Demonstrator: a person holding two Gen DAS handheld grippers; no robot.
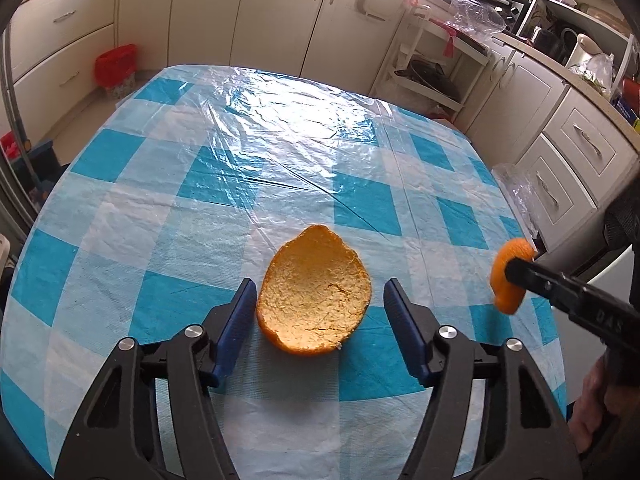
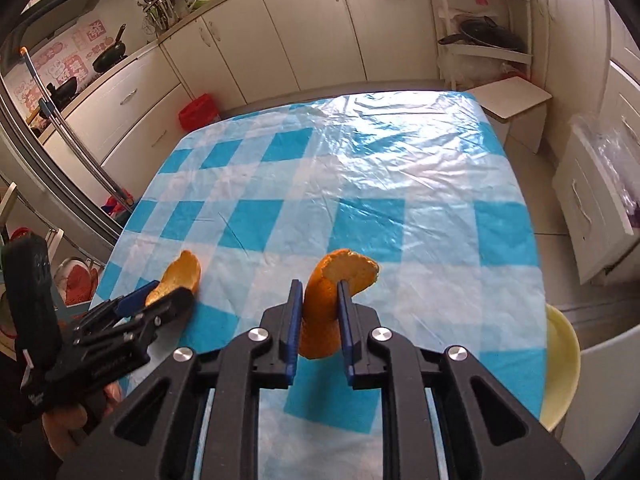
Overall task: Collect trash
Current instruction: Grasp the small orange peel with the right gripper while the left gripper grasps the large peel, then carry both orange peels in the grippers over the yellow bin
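Note:
A large orange peel [image 1: 314, 294] lies pith-up on the blue-and-white checked table [image 1: 280, 152]. My left gripper [image 1: 320, 300] is open, its blue-padded fingers straddling the peel on both sides, just above the cloth. The same peel [image 2: 180, 274] and left gripper [image 2: 160, 294] show at the left of the right wrist view. My right gripper [image 2: 318, 300] is shut on a second, curled orange peel [image 2: 332, 300] and holds it above the table. That held peel [image 1: 510, 276] shows at the right of the left wrist view.
A red bin [image 1: 116, 68] stands on the floor beyond the table's far left corner; it also shows in the right wrist view [image 2: 199, 111]. A pale yellow bowl [image 2: 562, 364] sits past the table's right edge. Cabinets surround the table; a white stool [image 2: 516, 108] is far right.

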